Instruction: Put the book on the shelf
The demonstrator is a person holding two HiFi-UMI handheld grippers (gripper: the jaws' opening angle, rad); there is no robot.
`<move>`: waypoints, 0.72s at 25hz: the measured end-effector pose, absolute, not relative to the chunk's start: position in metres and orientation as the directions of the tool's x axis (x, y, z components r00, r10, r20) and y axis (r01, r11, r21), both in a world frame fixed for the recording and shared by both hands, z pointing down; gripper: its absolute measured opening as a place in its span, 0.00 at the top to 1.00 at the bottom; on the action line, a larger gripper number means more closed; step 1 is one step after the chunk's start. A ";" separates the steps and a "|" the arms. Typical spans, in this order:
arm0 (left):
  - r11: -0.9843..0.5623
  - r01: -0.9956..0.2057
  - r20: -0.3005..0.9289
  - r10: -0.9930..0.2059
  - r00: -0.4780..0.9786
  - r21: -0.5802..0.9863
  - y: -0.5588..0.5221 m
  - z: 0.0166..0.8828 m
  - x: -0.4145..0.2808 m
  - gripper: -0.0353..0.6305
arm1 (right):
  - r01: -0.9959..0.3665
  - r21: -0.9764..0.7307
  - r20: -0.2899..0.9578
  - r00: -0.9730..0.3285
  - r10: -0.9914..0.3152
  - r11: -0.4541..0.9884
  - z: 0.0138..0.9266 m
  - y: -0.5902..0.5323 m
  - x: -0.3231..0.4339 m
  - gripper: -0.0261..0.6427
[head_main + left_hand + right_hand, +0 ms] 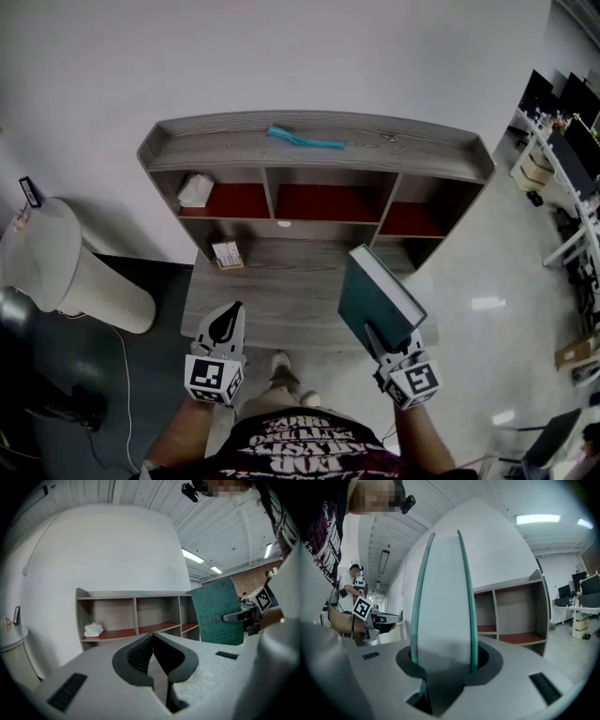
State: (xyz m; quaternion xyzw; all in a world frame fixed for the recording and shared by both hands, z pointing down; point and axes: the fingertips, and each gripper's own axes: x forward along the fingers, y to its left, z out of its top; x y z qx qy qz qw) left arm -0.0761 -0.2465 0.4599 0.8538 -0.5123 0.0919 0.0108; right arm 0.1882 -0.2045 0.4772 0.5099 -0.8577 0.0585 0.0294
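Observation:
A teal hardcover book (373, 298) stands upright in front of the desk, spine down, with my right gripper (377, 339) shut on its lower end. In the right gripper view the book's white page edge (443, 602) fills the gap between the jaws. My left gripper (229, 317) hovers level over the desk's front edge, its tips touching with nothing between them; the left gripper view shows the same closed tips (152, 636) and the book (219, 612) off to the right. The grey wooden shelf (314, 159) has three compartments with red floors; the middle and right ones hold nothing.
A white crumpled thing (195, 190) lies in the left compartment. A teal strip (305, 141) rests on the shelf top. A small box (227, 254) sits on the desk surface (291, 281). A white round stand (70, 272) is at the left, office desks (567, 159) at the right.

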 end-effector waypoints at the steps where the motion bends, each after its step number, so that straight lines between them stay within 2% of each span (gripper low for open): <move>1: -0.484 -0.871 0.169 -0.868 0.467 -0.079 -0.246 0.461 -0.073 0.94 | -0.880 -0.068 0.115 -0.475 -0.873 0.470 0.479 -0.203 0.189 0.72; 5: -0.514 -0.850 0.183 -0.852 0.491 -0.114 -0.241 0.466 -0.065 0.94 | -0.891 -0.076 0.115 -0.454 -0.883 0.448 0.481 -0.199 0.194 0.72; 18: -0.490 -0.867 0.206 -0.861 0.465 -0.089 -0.246 0.482 -0.075 0.94 | -0.879 -0.085 0.154 -0.478 -0.865 0.470 0.494 -0.200 0.177 0.72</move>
